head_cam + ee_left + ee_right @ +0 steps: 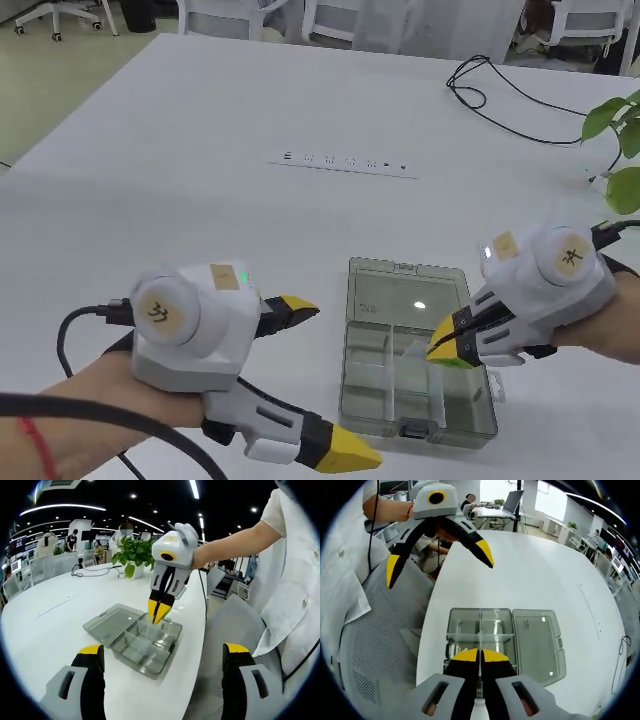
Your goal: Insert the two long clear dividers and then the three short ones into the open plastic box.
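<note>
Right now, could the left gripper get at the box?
Probably yes: the left gripper is open beside the box, bare table between; the right gripper holds a divider over its right side.

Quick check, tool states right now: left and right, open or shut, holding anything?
Left tool: open, holding nothing.
Right tool: shut on a clear divider, over the open box.

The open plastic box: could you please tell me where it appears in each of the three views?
Head view: open plastic box lower centre-right, lid on the far side.
Left gripper view: centre, lid on the left.
Right gripper view: lower centre, lid on the right.
Shared landmark: the right claw, shut on a clear divider, over the box's tray half.
</note>
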Available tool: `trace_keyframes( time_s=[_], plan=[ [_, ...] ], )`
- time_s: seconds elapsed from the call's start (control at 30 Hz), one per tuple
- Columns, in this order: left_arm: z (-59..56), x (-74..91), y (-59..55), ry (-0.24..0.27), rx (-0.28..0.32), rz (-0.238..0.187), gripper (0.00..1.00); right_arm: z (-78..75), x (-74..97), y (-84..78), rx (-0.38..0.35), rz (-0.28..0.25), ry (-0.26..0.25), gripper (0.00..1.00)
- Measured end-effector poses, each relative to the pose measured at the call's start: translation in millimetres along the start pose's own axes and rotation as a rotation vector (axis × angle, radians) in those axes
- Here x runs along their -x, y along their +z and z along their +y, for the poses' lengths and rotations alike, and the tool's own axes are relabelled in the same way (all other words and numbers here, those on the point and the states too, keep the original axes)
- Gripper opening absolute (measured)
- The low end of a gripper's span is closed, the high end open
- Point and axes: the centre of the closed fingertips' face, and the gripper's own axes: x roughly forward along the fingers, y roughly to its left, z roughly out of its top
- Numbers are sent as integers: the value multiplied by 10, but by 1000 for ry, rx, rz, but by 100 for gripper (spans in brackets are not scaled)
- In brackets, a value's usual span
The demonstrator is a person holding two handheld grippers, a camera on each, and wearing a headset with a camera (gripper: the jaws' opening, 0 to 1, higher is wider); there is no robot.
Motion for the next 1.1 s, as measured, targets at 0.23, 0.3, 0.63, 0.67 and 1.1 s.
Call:
trace_keyframes(
  time_s=[0.23, 0.3, 0.63, 0.67, 1.1],
  plan=[
    [3, -1, -2, -2, 2, -2, 100, -21, -18, -1, -2, 1, 0, 2],
    [2, -2, -3, -3, 3, -3, 100, -23, -21, -2, -3, 2, 2, 2],
    [-5, -1, 9, -4, 1, -8, 100, -4, -100, -1, 37, 27, 4, 2],
    [-6, 0, 7, -4, 1, -7, 100, -4, -115, -3, 39, 33, 4, 2],
    [-7, -1, 0, -9, 1, -6, 100, -12, -370, -159, 32, 130, 31, 2]
  ],
)
